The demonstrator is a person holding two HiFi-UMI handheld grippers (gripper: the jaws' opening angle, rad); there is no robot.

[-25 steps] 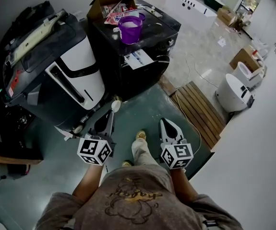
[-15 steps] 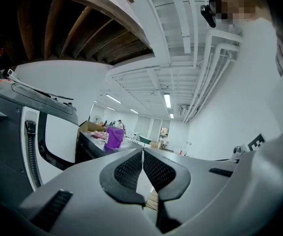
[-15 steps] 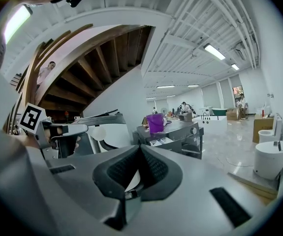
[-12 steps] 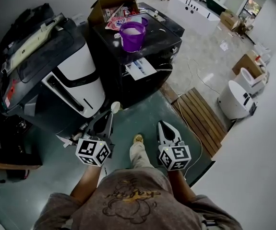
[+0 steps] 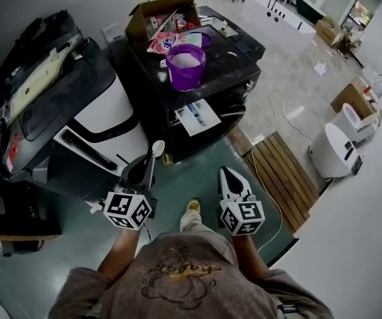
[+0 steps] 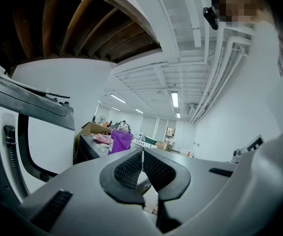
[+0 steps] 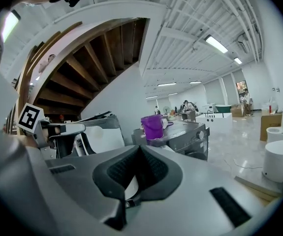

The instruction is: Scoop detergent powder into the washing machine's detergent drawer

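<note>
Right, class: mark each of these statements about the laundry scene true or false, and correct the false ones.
1. The purple tub stands on top of the black washing machine. True.
2. The left gripper has its jaws shut on a white spoon. True.
3. The right gripper grips the purple tub. False: its jaws are shut on nothing, well away from the tub.
4. The detergent drawer is pushed shut. False: it sticks out of the machine's front.
</note>
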